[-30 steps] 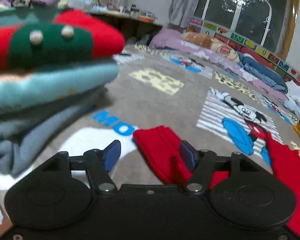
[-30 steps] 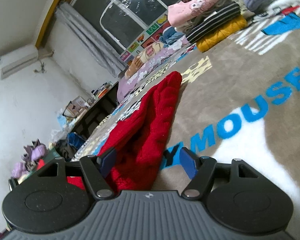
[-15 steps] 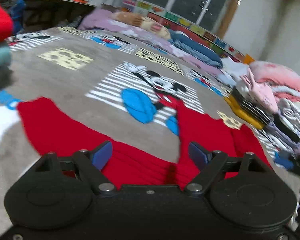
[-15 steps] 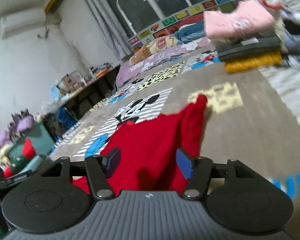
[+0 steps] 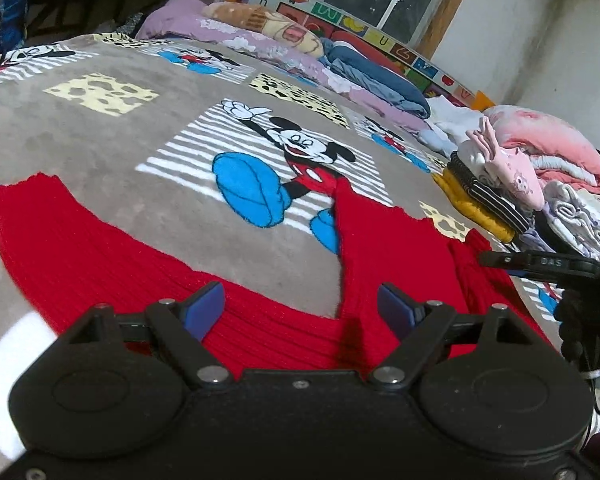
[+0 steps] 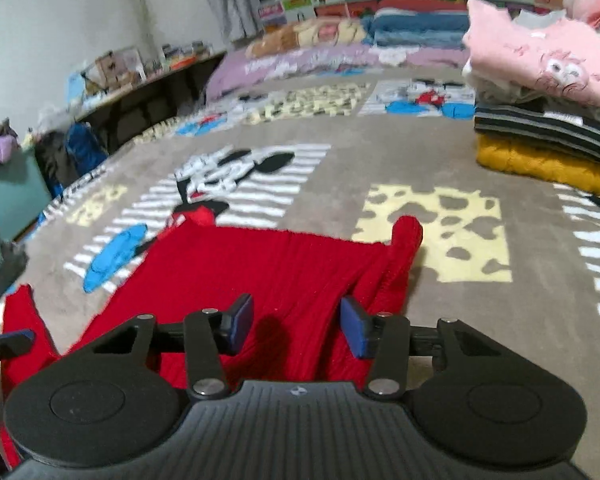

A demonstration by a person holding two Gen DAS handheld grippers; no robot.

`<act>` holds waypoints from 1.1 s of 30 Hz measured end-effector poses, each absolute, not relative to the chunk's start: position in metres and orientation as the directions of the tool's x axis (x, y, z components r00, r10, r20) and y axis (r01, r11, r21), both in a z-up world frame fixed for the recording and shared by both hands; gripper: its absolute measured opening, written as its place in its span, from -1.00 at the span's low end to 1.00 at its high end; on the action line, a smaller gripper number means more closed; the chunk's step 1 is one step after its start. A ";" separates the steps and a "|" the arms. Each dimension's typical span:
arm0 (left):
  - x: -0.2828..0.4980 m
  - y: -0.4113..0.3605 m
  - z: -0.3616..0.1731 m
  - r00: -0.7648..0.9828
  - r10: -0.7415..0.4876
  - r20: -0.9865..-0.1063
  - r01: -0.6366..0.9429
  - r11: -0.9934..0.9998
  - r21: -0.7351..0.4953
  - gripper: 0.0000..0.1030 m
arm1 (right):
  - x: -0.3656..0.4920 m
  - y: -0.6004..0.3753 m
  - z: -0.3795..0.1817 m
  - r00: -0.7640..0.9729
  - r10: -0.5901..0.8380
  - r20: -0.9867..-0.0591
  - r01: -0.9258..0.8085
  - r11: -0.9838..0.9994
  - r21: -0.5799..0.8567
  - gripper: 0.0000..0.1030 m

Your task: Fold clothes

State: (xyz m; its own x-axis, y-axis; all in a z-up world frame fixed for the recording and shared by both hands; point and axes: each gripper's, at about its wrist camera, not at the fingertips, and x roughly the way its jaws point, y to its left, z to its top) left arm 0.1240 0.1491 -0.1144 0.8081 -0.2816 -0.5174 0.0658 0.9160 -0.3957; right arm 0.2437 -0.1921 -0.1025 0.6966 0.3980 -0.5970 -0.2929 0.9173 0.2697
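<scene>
A red knit sweater [image 5: 100, 248] lies spread flat on the grey Mickey Mouse blanket [image 5: 148, 152], one sleeve stretched to the left. My left gripper [image 5: 300, 312] is open and empty, just above the sweater near the armpit. In the right wrist view the sweater's body [image 6: 260, 264] lies flat with the right sleeve [image 6: 396, 264] folded up along its edge. My right gripper [image 6: 296, 324] is open and empty over the sweater's near part. The right gripper's tip [image 5: 540, 262] shows at the right of the left wrist view.
A pile of clothes [image 6: 540, 120], pink on top, striped and yellow below, stands at the right. Rolled bedding [image 5: 300, 48] lines the far edge under the window. A low shelf with clutter [image 6: 112, 92] runs along the left wall.
Both grippers swung round from the sleeve ends toward the sweater's middle. The sweater now lies spread flat. The folded stack on the left has left the left wrist view.
</scene>
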 end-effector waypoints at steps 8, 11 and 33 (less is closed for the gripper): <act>0.127 0.149 -0.120 0.800 -0.293 -0.523 0.081 0.917 -0.391 0.63 | 0.268 -0.190 -0.112 0.671 0.369 -0.644 -0.252 0.929 0.270 -0.10; 0.128 0.148 -0.121 0.799 -0.291 -0.526 0.088 0.922 -0.377 0.64 | 0.278 -0.190 -0.116 0.657 0.377 -0.653 -0.248 0.926 0.286 -0.43; 0.121 0.132 -0.110 0.820 -0.268 -0.505 0.085 0.931 -0.355 0.66 | 0.157 -0.324 -0.062 0.924 0.229 -0.307 -0.028 0.840 0.542 -0.79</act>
State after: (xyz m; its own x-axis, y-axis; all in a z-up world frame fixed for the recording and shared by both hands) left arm 0.1206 0.1315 -0.1100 0.8204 -0.2677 -0.5053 0.0851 0.9310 -0.3551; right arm 0.1567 -0.3236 -0.0622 0.9237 0.2285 -0.3075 -0.0275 0.8401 0.5417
